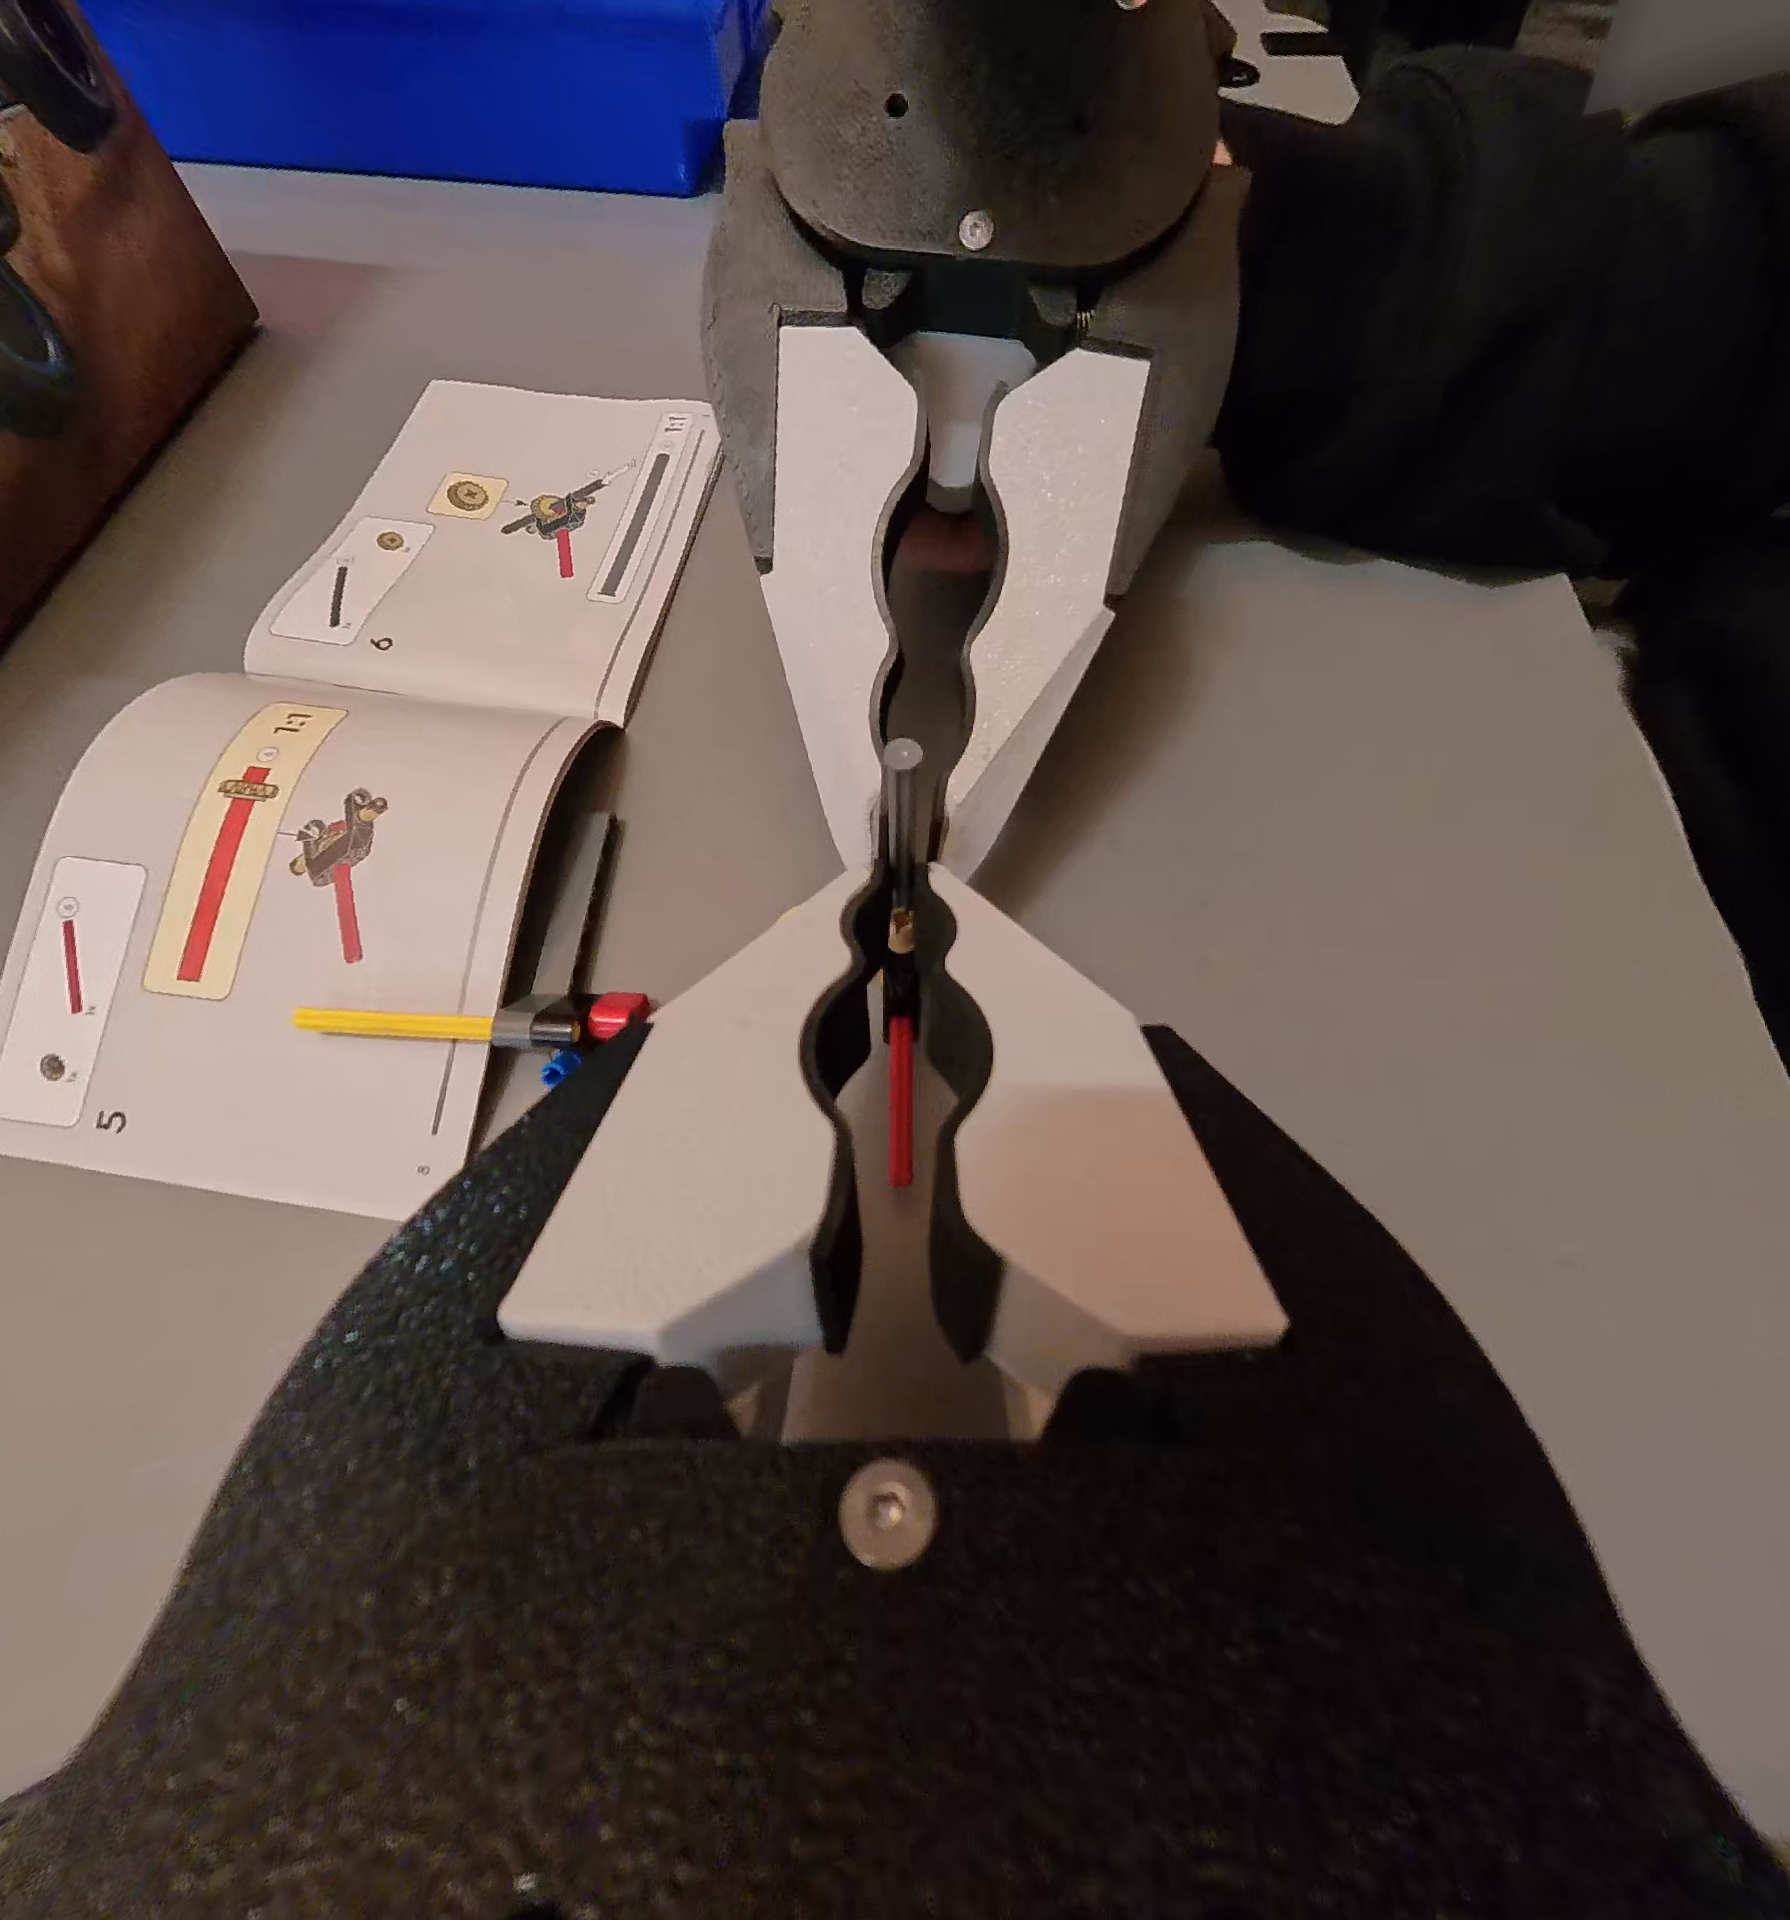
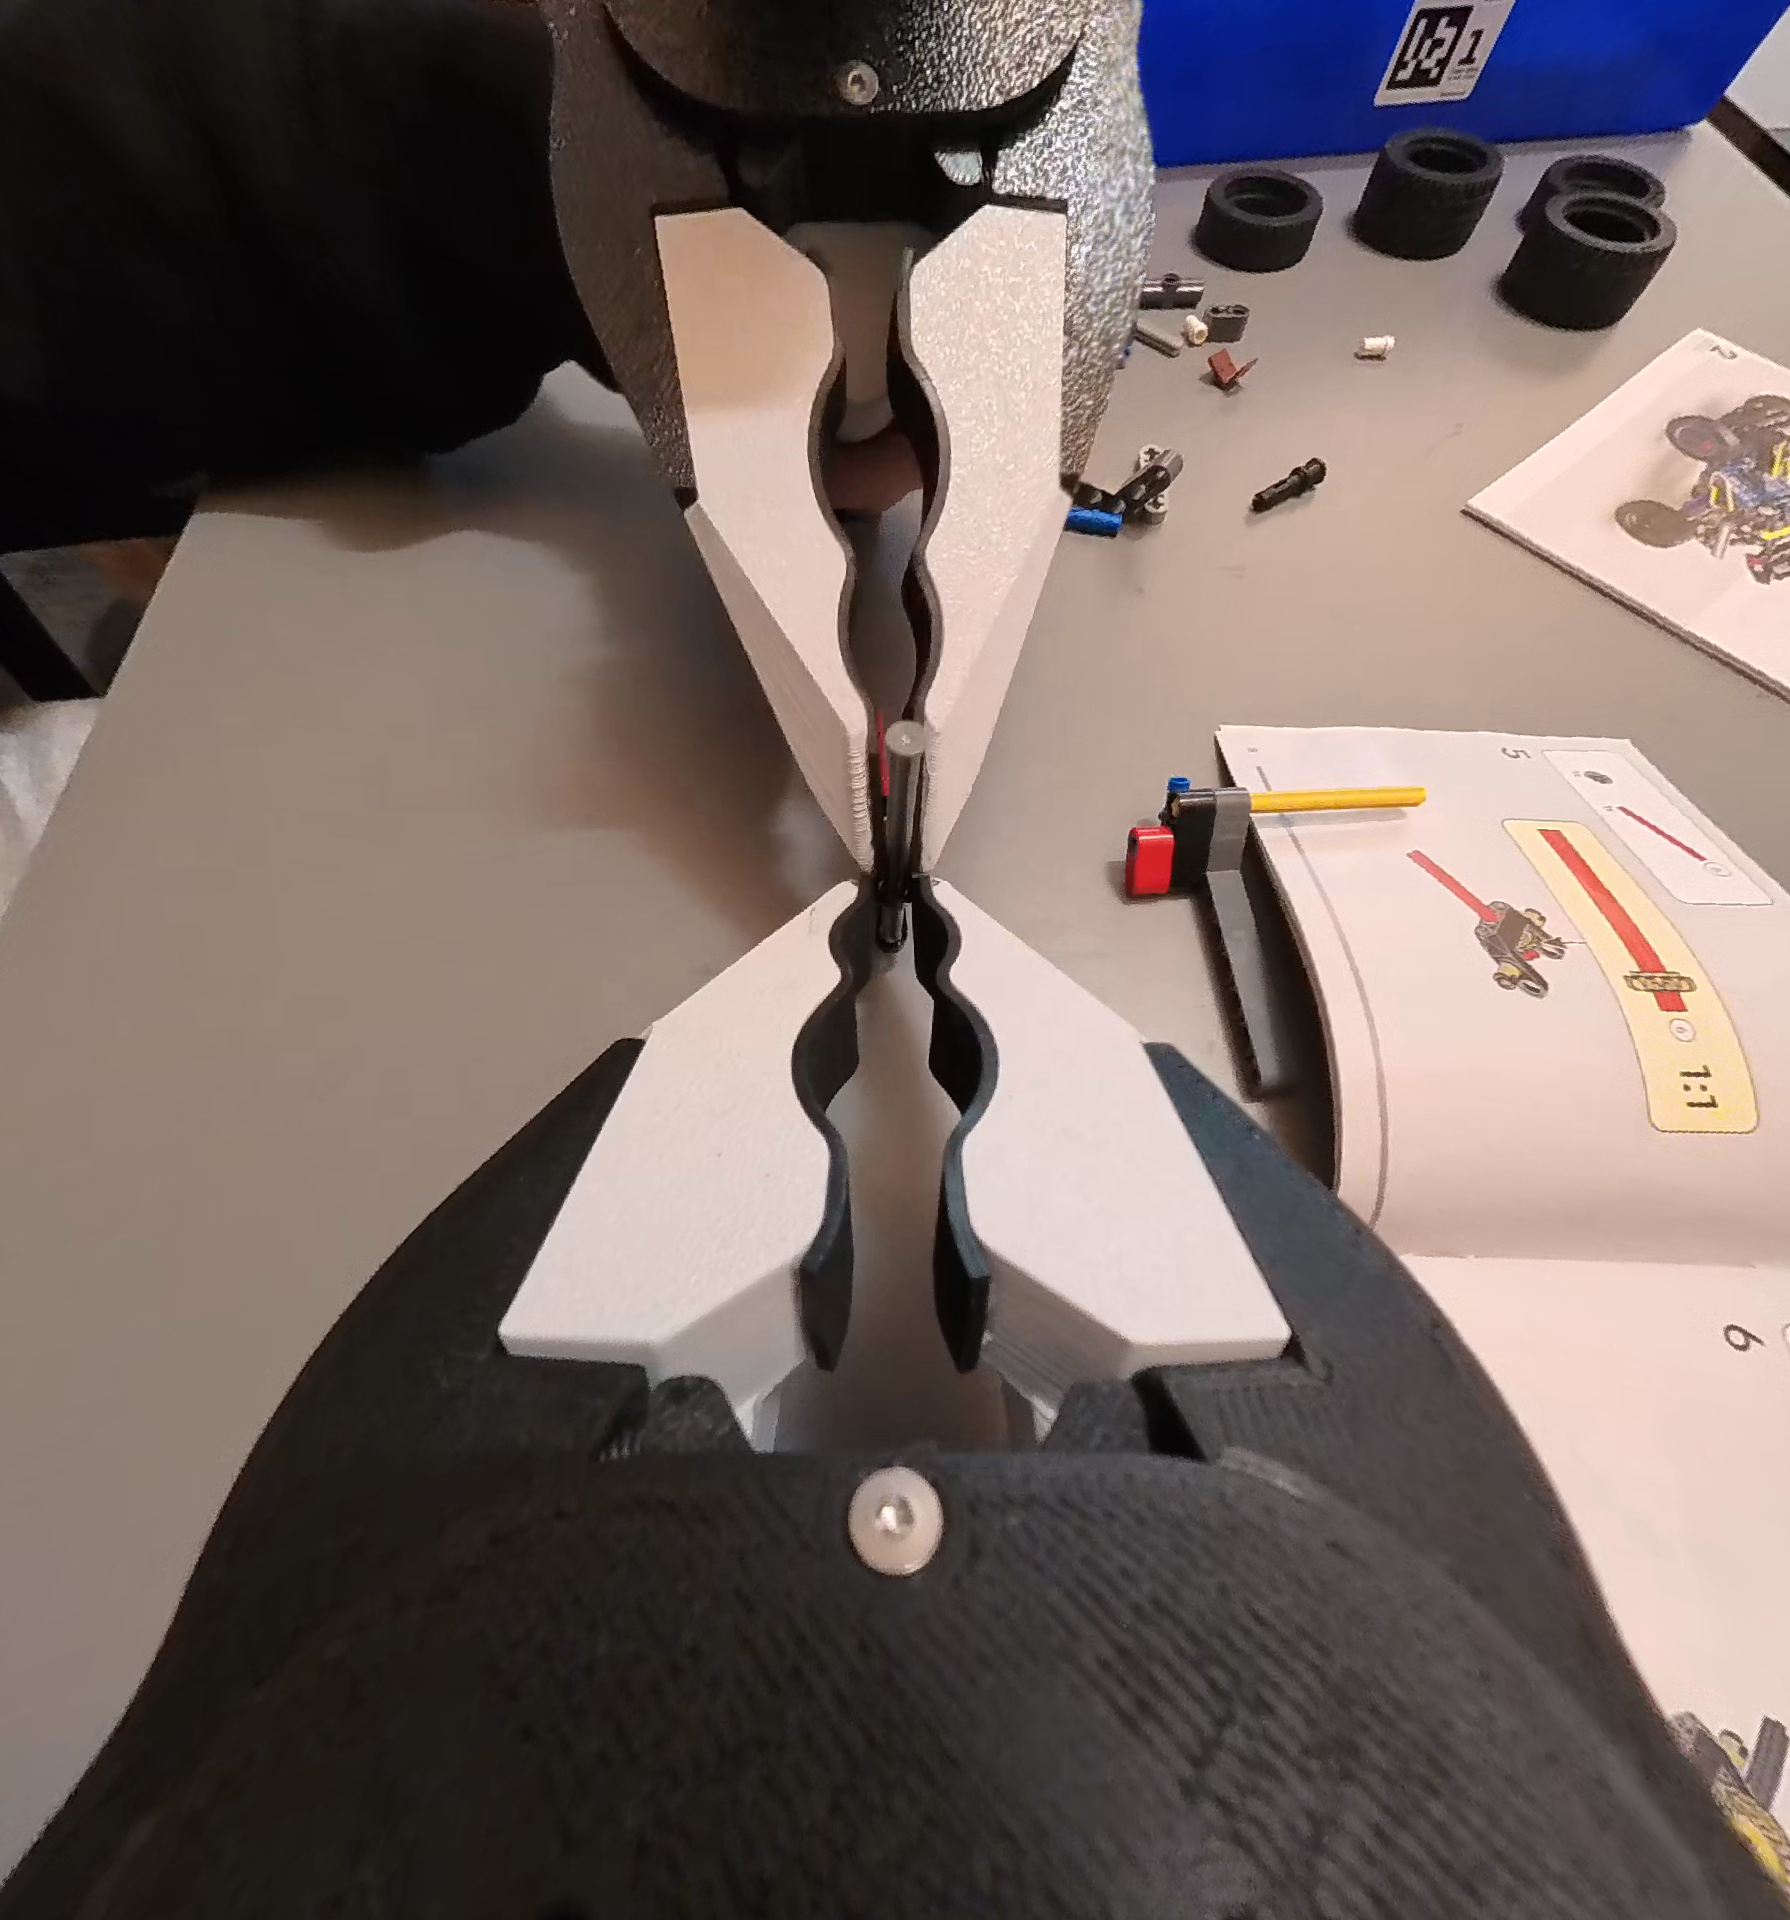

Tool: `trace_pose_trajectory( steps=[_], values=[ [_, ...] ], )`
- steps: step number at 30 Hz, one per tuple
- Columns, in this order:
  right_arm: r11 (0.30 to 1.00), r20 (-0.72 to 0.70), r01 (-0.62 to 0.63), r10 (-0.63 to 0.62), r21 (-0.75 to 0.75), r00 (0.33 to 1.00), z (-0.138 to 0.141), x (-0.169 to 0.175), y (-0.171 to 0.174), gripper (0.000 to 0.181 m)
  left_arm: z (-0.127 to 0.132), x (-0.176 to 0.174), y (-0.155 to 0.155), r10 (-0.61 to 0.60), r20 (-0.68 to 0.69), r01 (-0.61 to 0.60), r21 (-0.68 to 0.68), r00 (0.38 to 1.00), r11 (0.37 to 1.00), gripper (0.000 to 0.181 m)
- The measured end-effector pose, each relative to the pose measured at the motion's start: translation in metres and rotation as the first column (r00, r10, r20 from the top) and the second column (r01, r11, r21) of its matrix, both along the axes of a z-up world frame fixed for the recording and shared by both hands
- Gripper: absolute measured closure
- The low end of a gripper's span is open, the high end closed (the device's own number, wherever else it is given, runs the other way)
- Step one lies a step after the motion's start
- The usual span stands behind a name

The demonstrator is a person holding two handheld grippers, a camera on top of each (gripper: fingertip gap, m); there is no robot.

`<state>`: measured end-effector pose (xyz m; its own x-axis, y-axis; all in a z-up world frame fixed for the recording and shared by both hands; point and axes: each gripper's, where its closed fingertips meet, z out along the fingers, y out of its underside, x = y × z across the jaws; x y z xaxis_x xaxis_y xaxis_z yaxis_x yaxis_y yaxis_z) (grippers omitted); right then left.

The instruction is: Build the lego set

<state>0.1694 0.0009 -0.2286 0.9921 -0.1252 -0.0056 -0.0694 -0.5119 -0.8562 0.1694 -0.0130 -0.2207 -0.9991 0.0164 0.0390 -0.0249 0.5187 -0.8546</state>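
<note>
My two grippers meet tip to tip above the grey table (image 1: 1338,935). My left gripper (image 1: 901,883) is shut on a small black assembly (image 1: 901,935) with a tan pin. Its red axle (image 1: 900,1101) runs back between the fingers. My right gripper (image 2: 896,894) faces it and is shut on a grey axle (image 2: 905,790). The axle stands up at the point where the tips touch and also shows in the left wrist view (image 1: 902,800). The left gripper also shows in the right wrist view (image 2: 896,857), and the right gripper in the left wrist view (image 1: 906,847).
An open instruction booklet (image 1: 278,914) lies left of the grippers. A sub-assembly with a yellow axle (image 2: 1338,798) and a red piece (image 2: 1145,860) lies on it. Black tyres (image 2: 1587,255), loose small parts (image 2: 1223,332), a leaflet (image 2: 1701,520) and a blue bin (image 2: 1338,73) sit behind. The set's box (image 1: 60,343) stands far left. Both grippers' tips are close together, under 4 cm apart.
</note>
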Motion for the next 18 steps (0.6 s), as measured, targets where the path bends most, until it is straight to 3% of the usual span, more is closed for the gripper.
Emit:
trace_pose_trajectory(
  steps=[18],
  values=[
    [1.000,-0.020,-0.008,0.008,-0.002,1.000,-0.0008,-0.0009,0.0008,0.176,-0.0011,-0.0011,0.0014,-0.033,0.045,0.032,0.004,0.998,0.999,0.179]
  ],
)
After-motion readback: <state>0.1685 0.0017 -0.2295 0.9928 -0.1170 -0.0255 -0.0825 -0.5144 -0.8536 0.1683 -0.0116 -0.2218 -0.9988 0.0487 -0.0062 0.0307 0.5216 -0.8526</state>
